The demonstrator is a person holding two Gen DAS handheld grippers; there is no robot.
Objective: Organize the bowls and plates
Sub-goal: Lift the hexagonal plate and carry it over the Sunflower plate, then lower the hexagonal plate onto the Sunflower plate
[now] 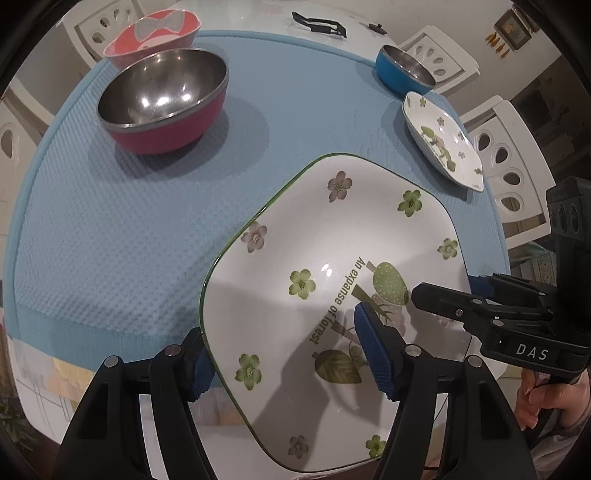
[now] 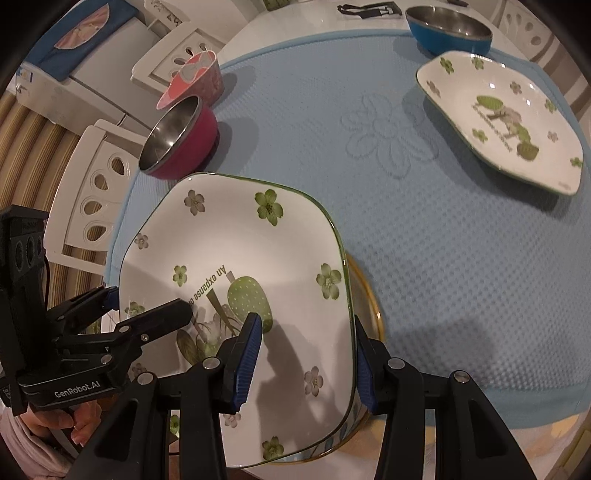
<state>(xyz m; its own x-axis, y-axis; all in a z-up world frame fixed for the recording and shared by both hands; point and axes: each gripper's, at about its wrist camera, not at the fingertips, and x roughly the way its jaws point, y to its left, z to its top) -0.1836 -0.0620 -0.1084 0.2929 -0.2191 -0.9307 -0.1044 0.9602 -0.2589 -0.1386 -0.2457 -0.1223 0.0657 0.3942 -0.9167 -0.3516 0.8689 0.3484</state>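
1. Between the left tongs: white square plate (image 1: 332,236), green rim, green and mauve flowers.
2. Beyond the tongs: pale blue dimpled mat (image 1: 110,229).
3. Far left: magenta steel-lined bowl (image 1: 162,99).
4. Far right: blue bowl (image 1: 404,68).

The large plate (image 1: 332,236) reads "An expanse of forest"; the right hand-held gripper (image 1: 443,295) "DAS"; the left hand-held gripper (image 2: 147,310) "GenRobot.AI".

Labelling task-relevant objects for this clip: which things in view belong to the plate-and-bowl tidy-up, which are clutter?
Job:
- large square white floral plate, gripped on both edges by left gripper and right gripper
- smaller matching floral plate
- magenta steel-lined bowl
- blue steel-lined bowl
- pink bow-print bowl

Lying about:
- black strap-like object on the white table
- white chairs
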